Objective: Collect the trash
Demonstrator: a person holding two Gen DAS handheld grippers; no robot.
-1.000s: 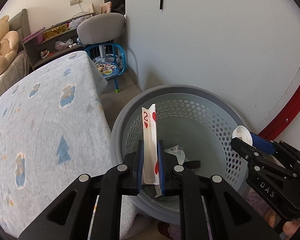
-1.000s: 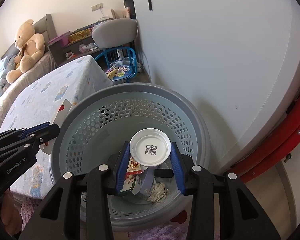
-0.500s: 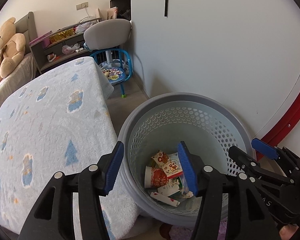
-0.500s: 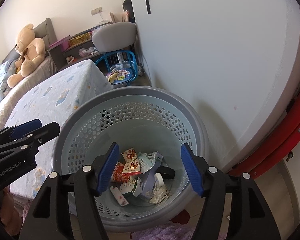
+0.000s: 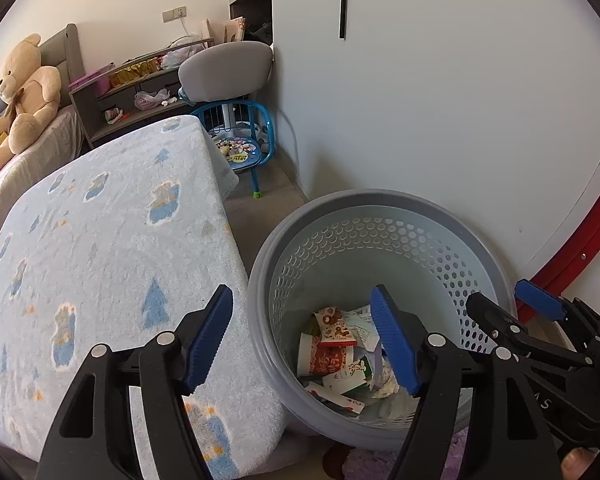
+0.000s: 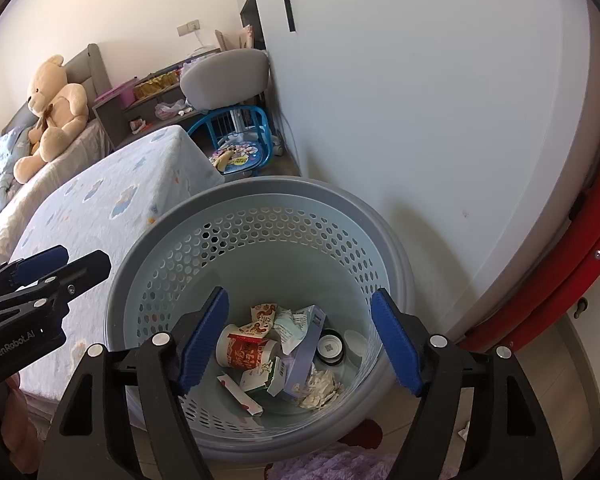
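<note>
from the left wrist view, our left gripper [image 5: 304, 344] hangs above the near rim of the grey bin [image 5: 384, 200], which stands on the floor between the bed [image 5: 100, 248] and the white wall [image 5: 460, 100]. its jaws are opening, already wide, with nothing between them. the trash [image 5: 340, 356] lies at the bottom of the bin: a paper cup, wrappers and a playing card [image 5: 340, 398]. our right gripper [image 5: 516, 312] shows at the right edge, above the bin's far side.

from the right wrist view, our right gripper [image 6: 300, 340] sits over the middle of the bin [image 6: 260, 184], jaws opening and empty too. below them we see the cup [image 6: 246, 350], crumpled paper [image 6: 320, 390] and a white lid [image 6: 331, 347] resting on the heap.

we judge this drop done, and the risks come with leaving. the bin looks light, so a jaw that catches its rim as we pull away could tip it and spill everything onto the floor. the two grippers are close, so swinging them apart carelessly could knock them together. the bed's fluffy cover could also snag a pad on the left side.
</note>
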